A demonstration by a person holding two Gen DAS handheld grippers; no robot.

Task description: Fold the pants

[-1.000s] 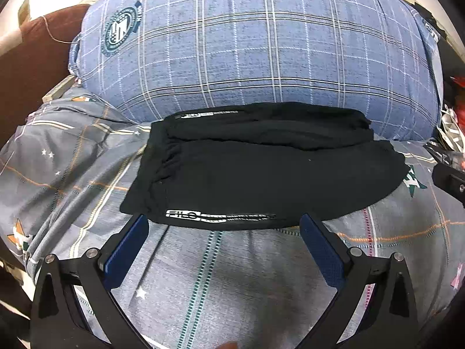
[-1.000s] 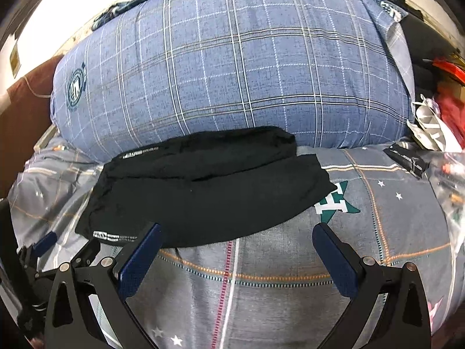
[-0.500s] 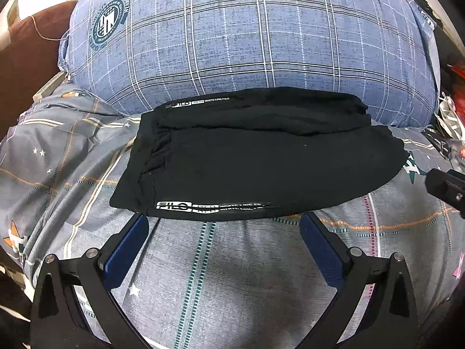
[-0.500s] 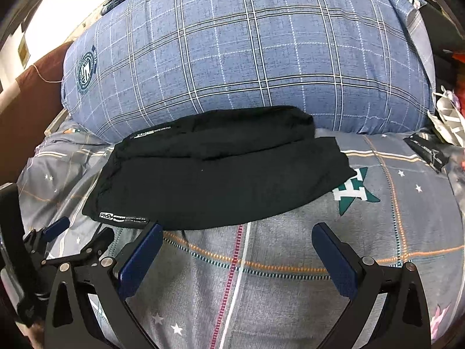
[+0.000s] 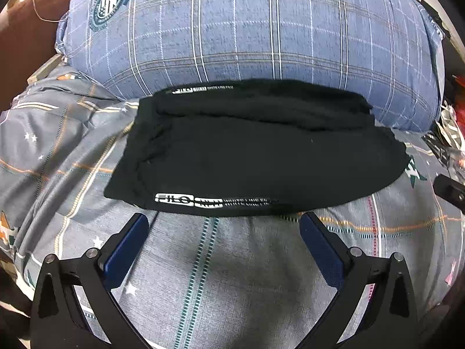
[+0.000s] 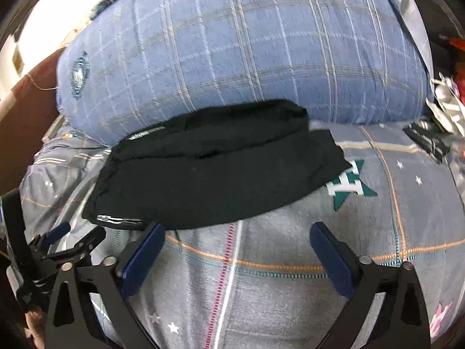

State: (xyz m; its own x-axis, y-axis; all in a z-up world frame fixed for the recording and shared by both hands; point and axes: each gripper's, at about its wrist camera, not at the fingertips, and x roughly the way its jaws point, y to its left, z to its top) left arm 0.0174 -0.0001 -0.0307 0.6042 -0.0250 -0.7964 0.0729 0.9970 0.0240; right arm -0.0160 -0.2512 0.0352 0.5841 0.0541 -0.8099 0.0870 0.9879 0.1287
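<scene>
Black pants (image 5: 255,157) lie folded on the grey patterned bedspread (image 5: 203,276), the far fold resting against a blue plaid pillow. A white printed stripe runs along the near edge. They also show in the right wrist view (image 6: 215,174). My left gripper (image 5: 223,226) is open and empty, its fingertips just short of the pants' near edge. My right gripper (image 6: 238,235) is open and empty, close to the near edge right of centre. The left gripper (image 6: 75,235) shows at the lower left of the right wrist view.
A big blue plaid pillow (image 5: 261,29) lies behind the pants. A brown headboard or cushion (image 5: 26,35) is at far left. Clutter with a black packet (image 6: 427,139) and white and red items (image 6: 450,99) sits at the right edge of the bed.
Both grippers have shifted slightly; the views tilted and moved a little closer to the pants' near edge. The pants have not moved. Both grippers stay open.
</scene>
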